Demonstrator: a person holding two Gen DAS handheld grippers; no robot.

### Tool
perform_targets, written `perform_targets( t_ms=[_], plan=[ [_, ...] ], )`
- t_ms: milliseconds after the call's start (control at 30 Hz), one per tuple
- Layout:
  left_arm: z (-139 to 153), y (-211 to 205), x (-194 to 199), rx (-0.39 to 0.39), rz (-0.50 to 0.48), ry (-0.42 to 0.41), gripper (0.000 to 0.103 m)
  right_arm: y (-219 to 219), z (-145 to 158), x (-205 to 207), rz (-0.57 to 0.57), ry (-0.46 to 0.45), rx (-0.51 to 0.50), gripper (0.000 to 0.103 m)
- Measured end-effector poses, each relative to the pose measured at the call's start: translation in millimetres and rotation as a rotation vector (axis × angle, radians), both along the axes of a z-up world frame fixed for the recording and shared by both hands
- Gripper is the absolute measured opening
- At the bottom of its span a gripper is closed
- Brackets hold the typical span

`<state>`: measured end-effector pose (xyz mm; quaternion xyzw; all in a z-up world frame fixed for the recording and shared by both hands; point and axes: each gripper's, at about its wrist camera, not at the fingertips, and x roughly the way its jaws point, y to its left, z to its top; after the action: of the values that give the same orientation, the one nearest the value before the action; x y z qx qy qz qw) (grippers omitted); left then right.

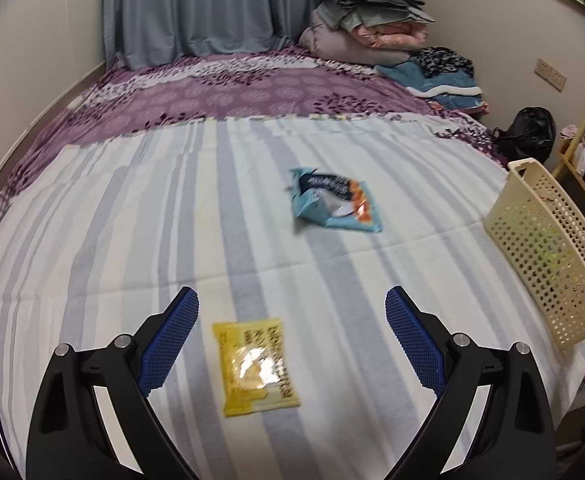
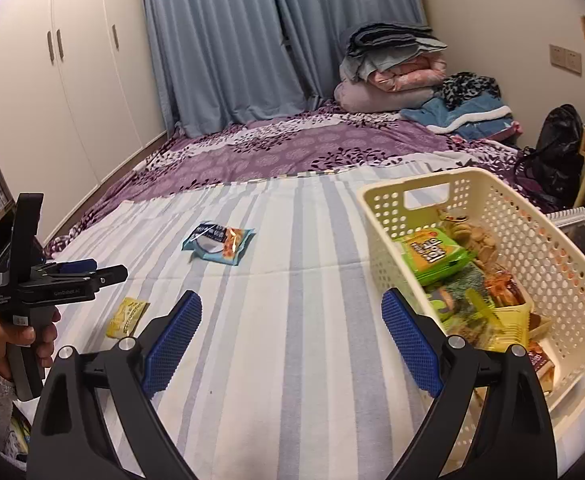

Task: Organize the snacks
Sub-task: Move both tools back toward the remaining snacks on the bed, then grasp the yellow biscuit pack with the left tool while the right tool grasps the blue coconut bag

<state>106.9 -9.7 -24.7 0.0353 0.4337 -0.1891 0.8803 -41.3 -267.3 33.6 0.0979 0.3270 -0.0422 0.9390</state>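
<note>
The left gripper is spread wide above the striped sheet, a yellow snack packet lying between its fingers; a blue packet lies beyond. The right gripper is likewise spread, holding nothing. Only its view shows the cream basket's contents just right: a green packet, lettering unreadable.

Striped sheet covering bed; lying on it: yellow packet, blue packet, cream basket, folded bedding piling at far corner.
</note>
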Motion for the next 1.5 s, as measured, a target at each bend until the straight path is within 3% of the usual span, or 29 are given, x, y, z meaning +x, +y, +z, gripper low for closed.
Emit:
perform_targets(
  t_ms=[167, 300, 433, 500, 667, 800, 1133, 1500],
  plan=[
    [-22, 13, -2, 0.002, 0.036, 0.043, 0.095, 10, -7, 7, 0.018, 0.027, -0.005, 0.091],
    [-39, 20, 1, -0.006, 0.066, 0.082, 0.084, 15, -10, 10, 0.026, 0.044, -0.013, 0.091],
    [-50, 21, 2, 0.003, 0.075, 0.097, 0.084, 18, -14, 14, 0.03, 0.062, -0.014, 0.091],
    [-55, 19, 3, 0.015, 0.07, 0.103, 0.073, 19, -15, 16, 0.031, 0.069, -0.016, 0.091],
    [-69, 17, 4, 0.041, 0.067, 0.128, 0.06, 22, -20, 22, 0.039, 0.085, -0.018, 0.091],
    [-69, 15, 1, 0.074, 0.061, 0.097, 0.052, 23, -24, 28, 0.046, 0.097, -0.02, 0.091],
    [-48, 34, 2, 0.054, 0.102, 0.024, 0.05, 32, -37, 68, 0.106, 0.12, -0.033, 0.091],
    [-31, 47, 3, -0.012, 0.108, 0.003, 0.05, 79, -65, 174, 0.287, 0.152, -0.137, 0.091]
  ],
)
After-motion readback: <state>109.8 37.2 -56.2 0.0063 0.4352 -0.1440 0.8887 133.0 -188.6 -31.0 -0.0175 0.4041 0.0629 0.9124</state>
